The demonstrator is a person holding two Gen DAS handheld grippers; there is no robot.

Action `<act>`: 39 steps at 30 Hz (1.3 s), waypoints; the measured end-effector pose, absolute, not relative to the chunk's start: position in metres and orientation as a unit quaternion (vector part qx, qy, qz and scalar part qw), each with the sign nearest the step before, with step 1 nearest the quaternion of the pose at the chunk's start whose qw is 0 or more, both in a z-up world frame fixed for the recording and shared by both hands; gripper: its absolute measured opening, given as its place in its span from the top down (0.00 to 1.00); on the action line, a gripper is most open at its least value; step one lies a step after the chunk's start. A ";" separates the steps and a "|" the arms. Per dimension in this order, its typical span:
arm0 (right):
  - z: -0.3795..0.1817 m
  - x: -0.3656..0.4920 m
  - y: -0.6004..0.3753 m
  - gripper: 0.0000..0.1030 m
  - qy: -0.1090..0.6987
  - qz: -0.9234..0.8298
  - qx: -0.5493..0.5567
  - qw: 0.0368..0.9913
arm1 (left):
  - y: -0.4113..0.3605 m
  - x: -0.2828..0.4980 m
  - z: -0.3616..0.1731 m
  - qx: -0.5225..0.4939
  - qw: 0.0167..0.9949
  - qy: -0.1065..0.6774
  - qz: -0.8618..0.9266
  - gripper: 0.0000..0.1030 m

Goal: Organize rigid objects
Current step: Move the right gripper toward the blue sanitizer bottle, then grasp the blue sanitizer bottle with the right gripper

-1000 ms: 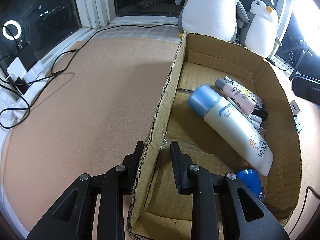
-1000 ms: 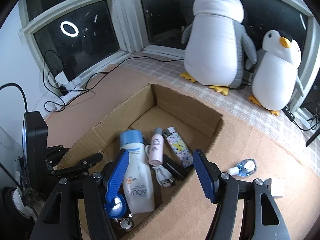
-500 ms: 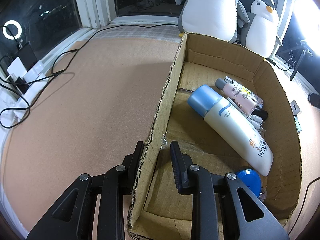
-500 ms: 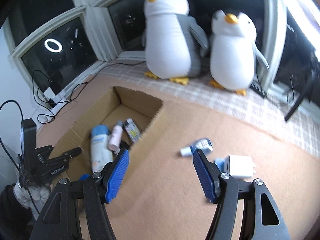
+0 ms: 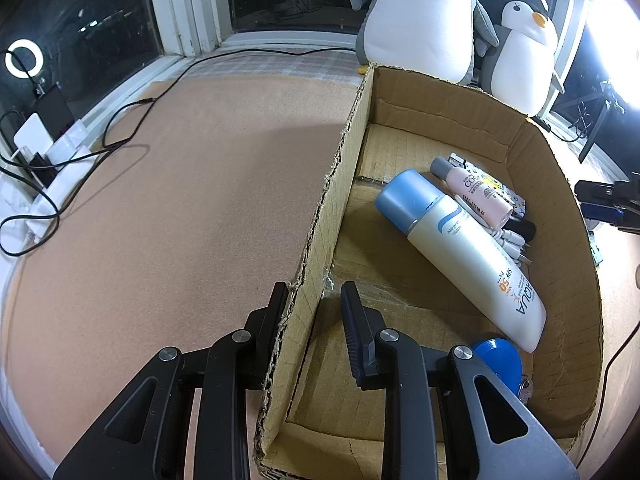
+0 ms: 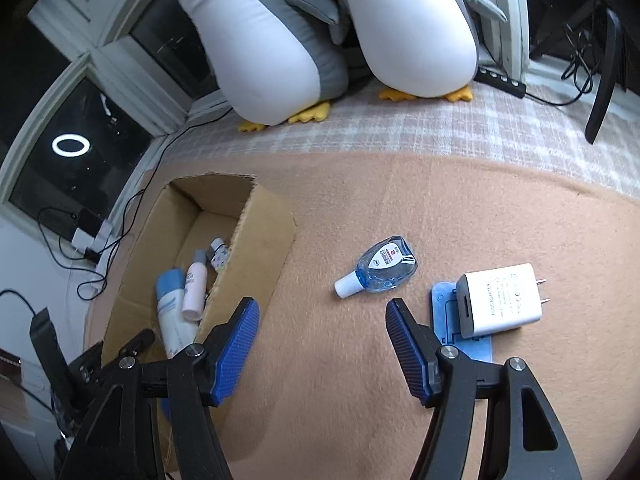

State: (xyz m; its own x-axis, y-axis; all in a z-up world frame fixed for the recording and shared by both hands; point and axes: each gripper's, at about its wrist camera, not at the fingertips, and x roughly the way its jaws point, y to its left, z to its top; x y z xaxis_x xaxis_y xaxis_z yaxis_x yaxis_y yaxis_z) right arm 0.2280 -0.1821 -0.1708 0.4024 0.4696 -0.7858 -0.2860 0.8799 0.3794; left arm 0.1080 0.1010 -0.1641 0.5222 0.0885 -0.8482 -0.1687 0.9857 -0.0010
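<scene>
From the left wrist view, the left gripper is clamped on the near wall of the cardboard box, one finger outside, one inside. Lying in the box are a big pale sunscreen bottle with a blue cap, a small pink bottle beside it, a patterned lighter, a white cable and a blue round lid in the near corner.

From the right wrist view, the right gripper hangs over the tan felt mat with its blue-padded jaws apart and nothing between them. Just ahead lies a small clear blue bottle with a white cap, on its side. To its right a white plug adapter rests on a flat blue piece. The box sits to the left, bottles visible inside. Two plush penguins stand behind.
</scene>
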 end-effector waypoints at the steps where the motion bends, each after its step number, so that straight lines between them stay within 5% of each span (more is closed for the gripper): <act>1: -0.173 0.231 -0.181 0.43 0.501 0.223 0.095 0.831 | 0.101 0.108 -0.164 -0.041 0.871 0.483 0.074 0.76; 16: -0.193 0.261 -0.178 0.55 0.531 0.172 0.104 0.823 | 0.103 0.108 -0.164 -0.046 0.871 0.483 0.070 0.76; 25: -0.191 0.267 -0.158 0.61 0.511 0.157 0.014 0.845 | 0.103 0.109 -0.164 -0.047 0.871 0.484 0.070 0.76; 28: -0.192 0.265 -0.152 0.72 0.500 0.146 -0.029 0.853 | 0.103 0.109 -0.164 -0.047 0.871 0.483 0.070 0.76; 39: -0.189 0.250 -0.164 0.73 0.490 0.164 -0.010 0.856 | 0.104 0.110 -0.164 -0.046 0.871 0.483 0.070 0.76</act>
State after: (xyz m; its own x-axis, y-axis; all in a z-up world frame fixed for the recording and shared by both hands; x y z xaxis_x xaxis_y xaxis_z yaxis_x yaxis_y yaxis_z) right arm 0.2496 -0.1637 -0.1893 0.4669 0.2710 -0.8418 -0.2897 0.9462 0.1439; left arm 0.1099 0.1039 -0.1643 0.5228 0.0770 -0.8490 -0.1668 0.9859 -0.0133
